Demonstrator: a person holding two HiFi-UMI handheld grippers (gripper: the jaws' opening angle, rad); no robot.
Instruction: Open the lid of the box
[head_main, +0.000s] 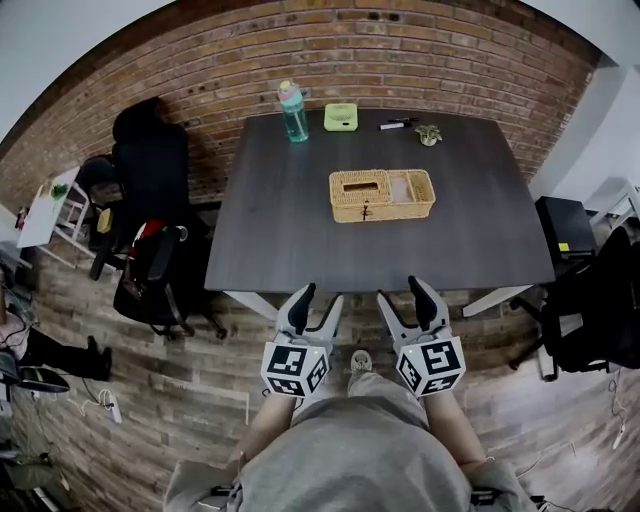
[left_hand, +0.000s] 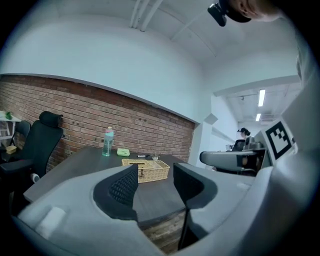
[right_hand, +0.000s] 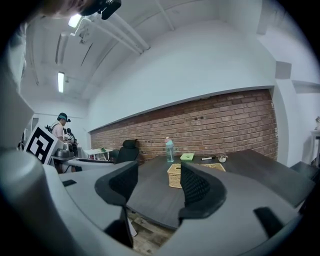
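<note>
One woven wicker box (head_main: 395, 211) is set on the single dark table (head_main: 290, 235), on its farther half and a little right of the middle, well apart from both grippers. Its long axis is laid left to right in the head view, parallel to the table's near edge, and its long front wall, on which one small dark clasp (head_main: 365, 210) is hung, is turned toward the person. The left part of its top is covered by a woven panel with a rectangular slot, while the right part is seen as an open, pale hollow; whether that part is the lid folded back cannot be told. Four smaller things are lined up beyond the box, along the edge nearest the brick wall (head_main: 230, 60): one teal bottle (head_main: 292, 112) with a pink cap, one light green container (head_main: 340, 117), one dark marker (head_main: 397, 124) and one small ornament (head_main: 429, 134) whose kind cannot be made out. Black office chairs (head_main: 150, 160) are placed to either side of the table, two being made out at its left and one at its right. Two grippers are held side by side short of the table's near edge, over the wooden floor (head_main: 190, 380), both pointed toward the table. The jaws of the left gripper (head_main: 320, 297) are spread wide apart with nothing between them, and those of the right gripper (head_main: 402, 295) are likewise spread wide and empty; in each gripper view the box is seen only far beyond the pads
</note>
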